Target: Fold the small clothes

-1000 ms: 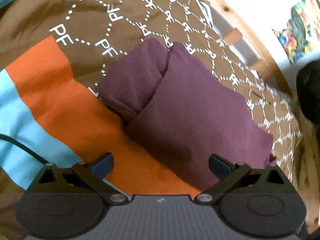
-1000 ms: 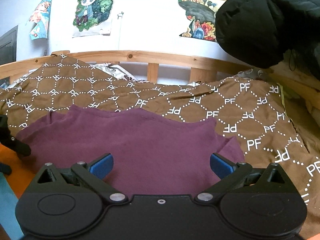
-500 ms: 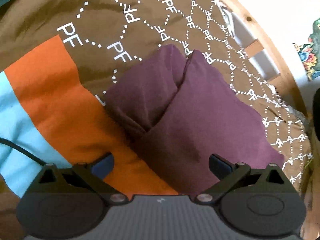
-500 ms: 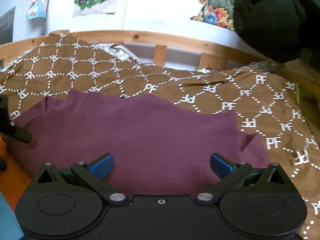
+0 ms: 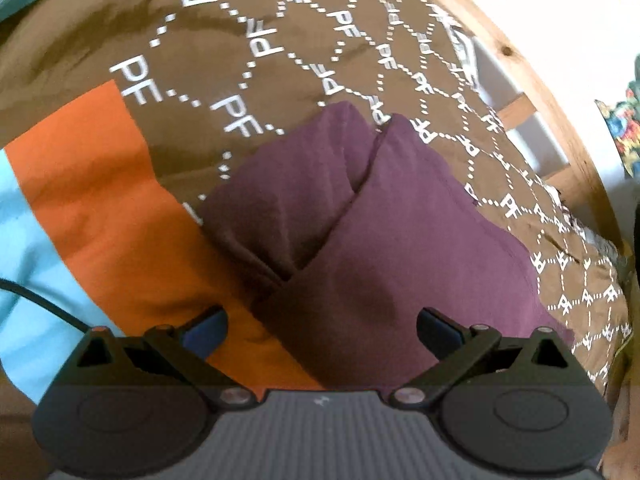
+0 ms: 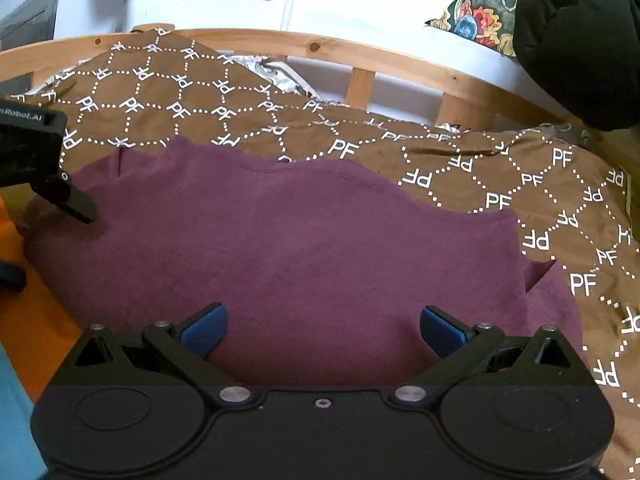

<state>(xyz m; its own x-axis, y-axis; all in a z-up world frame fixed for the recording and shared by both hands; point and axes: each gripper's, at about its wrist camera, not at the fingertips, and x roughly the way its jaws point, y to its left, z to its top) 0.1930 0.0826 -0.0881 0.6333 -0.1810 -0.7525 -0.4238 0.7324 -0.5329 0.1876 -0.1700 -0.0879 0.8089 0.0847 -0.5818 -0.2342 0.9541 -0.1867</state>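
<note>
A maroon garment [image 5: 400,240] lies partly folded on a brown blanket, with one flap [image 5: 288,184] doubled up at its left. My left gripper [image 5: 320,326] hovers open over the garment's near left corner, where it meets an orange stripe, with nothing between its fingers. In the right wrist view the same maroon garment [image 6: 304,248] spreads flat and wide. My right gripper [image 6: 322,328] stands open above its near edge, holding nothing. The left gripper's black fingers [image 6: 68,196] show at that view's left edge, over the garment's left end.
The brown blanket [image 6: 520,184] with white "PF" print covers the bed, with an orange stripe [image 5: 112,208] and light blue band [image 5: 24,248] at the left. A wooden bed rail [image 6: 360,60] runs behind it. A black puffy jacket [image 6: 580,40] hangs upper right. Posters are on the wall.
Both grippers have moved closer to the garment and tipped down a little, so it fills more of each view. Both stayed open, and the garment has not shifted.
</note>
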